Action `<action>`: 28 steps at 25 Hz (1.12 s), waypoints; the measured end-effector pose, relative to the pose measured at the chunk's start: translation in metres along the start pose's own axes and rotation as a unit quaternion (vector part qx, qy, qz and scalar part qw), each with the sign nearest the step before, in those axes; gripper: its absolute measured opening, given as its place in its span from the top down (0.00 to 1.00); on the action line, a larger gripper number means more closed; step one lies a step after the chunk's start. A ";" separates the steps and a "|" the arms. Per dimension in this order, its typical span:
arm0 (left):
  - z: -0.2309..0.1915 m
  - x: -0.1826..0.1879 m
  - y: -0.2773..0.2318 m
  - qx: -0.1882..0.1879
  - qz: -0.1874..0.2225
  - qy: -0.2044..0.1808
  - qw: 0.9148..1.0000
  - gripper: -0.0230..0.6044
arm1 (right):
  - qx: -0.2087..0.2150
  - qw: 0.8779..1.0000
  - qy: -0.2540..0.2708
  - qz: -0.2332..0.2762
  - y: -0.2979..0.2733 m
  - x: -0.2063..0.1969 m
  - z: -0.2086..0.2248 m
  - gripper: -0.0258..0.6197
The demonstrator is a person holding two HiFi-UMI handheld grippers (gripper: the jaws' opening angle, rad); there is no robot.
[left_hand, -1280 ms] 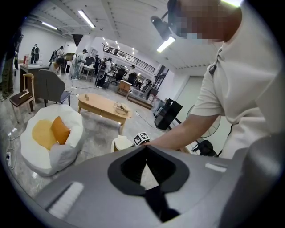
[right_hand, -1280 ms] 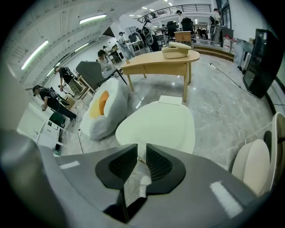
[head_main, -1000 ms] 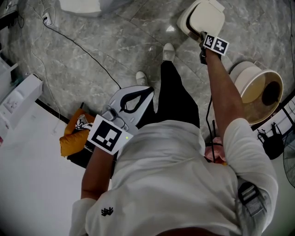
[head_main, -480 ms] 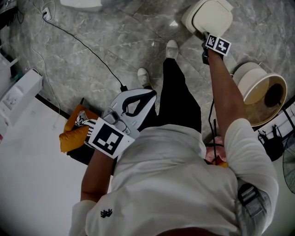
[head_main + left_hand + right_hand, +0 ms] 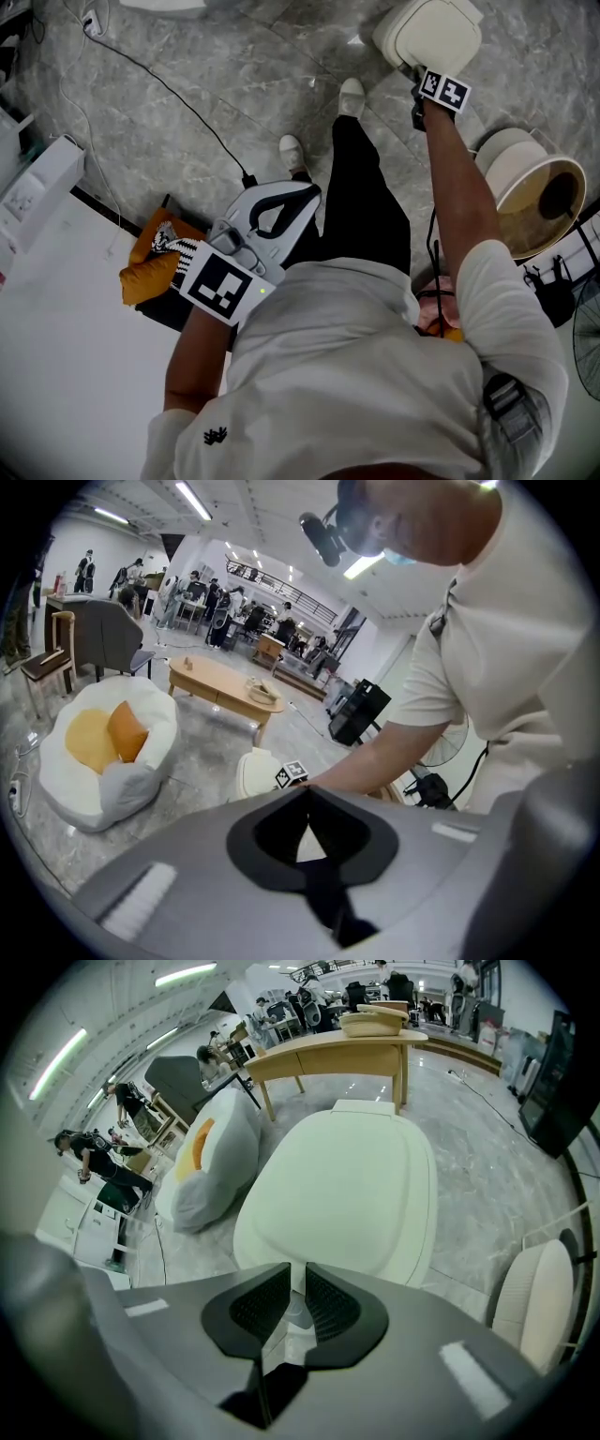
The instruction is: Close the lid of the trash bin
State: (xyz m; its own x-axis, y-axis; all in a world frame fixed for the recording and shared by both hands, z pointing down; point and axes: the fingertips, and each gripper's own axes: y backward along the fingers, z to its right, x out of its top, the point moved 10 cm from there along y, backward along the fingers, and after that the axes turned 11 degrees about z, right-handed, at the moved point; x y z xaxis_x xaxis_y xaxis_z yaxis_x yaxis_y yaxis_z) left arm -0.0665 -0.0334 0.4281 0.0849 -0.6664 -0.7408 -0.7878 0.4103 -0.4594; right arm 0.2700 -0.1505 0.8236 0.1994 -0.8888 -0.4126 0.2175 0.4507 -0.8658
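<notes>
Overhead, a person (image 5: pixel 356 375) is standing on a veined grey marble floor (image 5: pixel 234 84), reaching the right gripper (image 5: pixel 412 77) out to a bin (image 5: pixel 433 33) at the upper right of the frame. The bin is smooth, matt cream plastic in a rounded rectangle, and its lid (image 5: pixel 347 1185) is lying flat and shut on the body. In the right gripper view the lid's long axis is running straight away toward the top of the frame. A small square tab is sitting at the far end and the near end is pointing at the jaws. Those ribbed black jaws are sitting all but together, with only a thin slit between them, at the lid's near edge; whether they are touching it cannot be told. The left gripper (image 5: pixel 305 187) is hanging close to the person's body, left of centre, its jaws meeting at the tips with nothing between them. An orange bundle (image 5: pixel 150 267) is lying beside it at the left, and a round tan tub (image 5: pixel 525 202) is sitting at the right edge.
</notes>
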 end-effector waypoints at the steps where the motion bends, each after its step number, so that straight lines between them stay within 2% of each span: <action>1: 0.000 0.000 -0.001 -0.001 0.000 -0.001 1.000 0.88 | -0.002 1.000 0.000 0.000 -0.001 -0.001 0.001 0.89; 5: -0.003 -0.001 -0.004 -0.002 -0.002 0.001 1.000 0.88 | -0.006 1.000 0.003 0.000 -0.003 -0.003 0.003 0.92; 16: -0.005 0.007 0.000 -0.008 0.007 -0.001 1.000 0.88 | 0.004 1.000 0.020 -0.004 0.007 0.000 -0.004 0.92; 23: 0.021 0.025 0.013 -0.037 0.025 -0.027 0.999 0.88 | 0.018 0.999 0.034 0.010 0.056 -0.003 -0.024 0.92; 28: 0.039 0.030 0.033 -0.073 0.050 -0.078 0.993 0.88 | 0.024 0.998 0.037 0.055 0.111 -0.001 -0.044 0.92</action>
State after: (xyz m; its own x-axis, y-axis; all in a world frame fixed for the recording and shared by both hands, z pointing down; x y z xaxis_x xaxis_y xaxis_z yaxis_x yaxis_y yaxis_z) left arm -0.0660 -0.0154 0.3712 0.0865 -0.5181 -0.8509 -0.8762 0.3669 -0.3124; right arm 0.2521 -0.1029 0.7156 0.1535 -0.8366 -0.5258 0.2431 0.5478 -0.8005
